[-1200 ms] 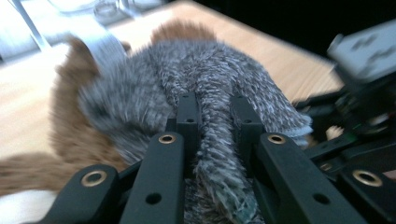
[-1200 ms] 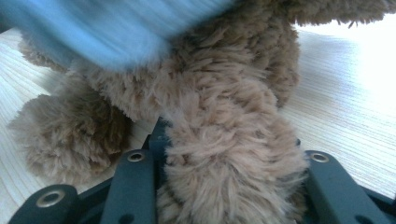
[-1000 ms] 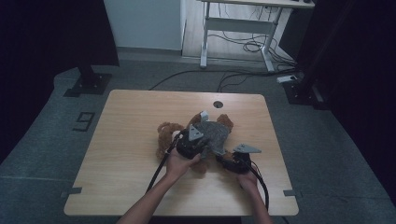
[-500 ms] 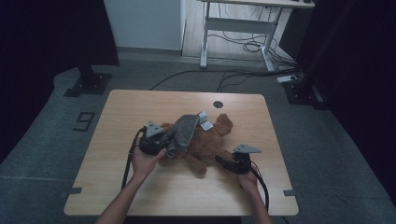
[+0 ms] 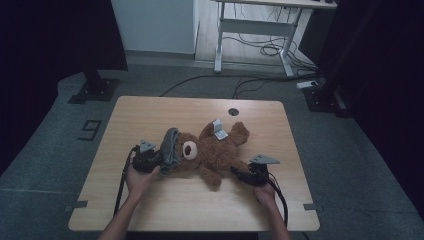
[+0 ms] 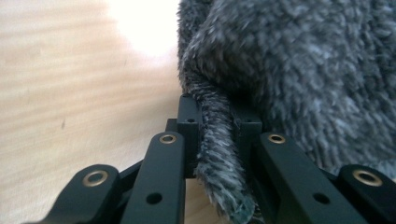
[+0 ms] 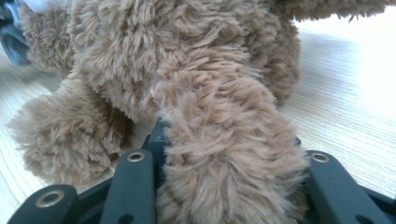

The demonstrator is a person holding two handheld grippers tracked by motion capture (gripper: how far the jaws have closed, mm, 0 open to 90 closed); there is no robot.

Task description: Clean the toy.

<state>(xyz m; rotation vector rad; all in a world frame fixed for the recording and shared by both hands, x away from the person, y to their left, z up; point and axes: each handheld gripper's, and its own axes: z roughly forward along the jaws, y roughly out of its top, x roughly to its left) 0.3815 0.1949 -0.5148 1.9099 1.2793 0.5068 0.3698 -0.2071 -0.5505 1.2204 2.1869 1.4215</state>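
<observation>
A brown teddy bear (image 5: 215, 152) lies face up on the wooden table (image 5: 150, 115), with a white tag (image 5: 218, 129) near one upper limb. A grey fuzzy cloth (image 5: 170, 147) sits against the bear's head on its left. My left gripper (image 5: 159, 162) is shut on an edge of that cloth; in the left gripper view a fold of the cloth (image 6: 219, 154) is pinched between the black jaws of the gripper (image 6: 217, 116). My right gripper (image 5: 236, 172) is shut on a lower limb of the bear, whose fur (image 7: 224, 177) bulges between the jaws of the gripper (image 7: 224, 135).
A round cable hole (image 5: 233, 111) is in the table's far side. Behind the table stand a white desk frame (image 5: 255, 30) and floor cables (image 5: 265, 50). A black stand base (image 5: 95, 90) sits at far left.
My left gripper has moved left across the table with the grey cloth, from over the bear's body to beside its head. The bear now lies stretched out. The right gripper has stayed put.
</observation>
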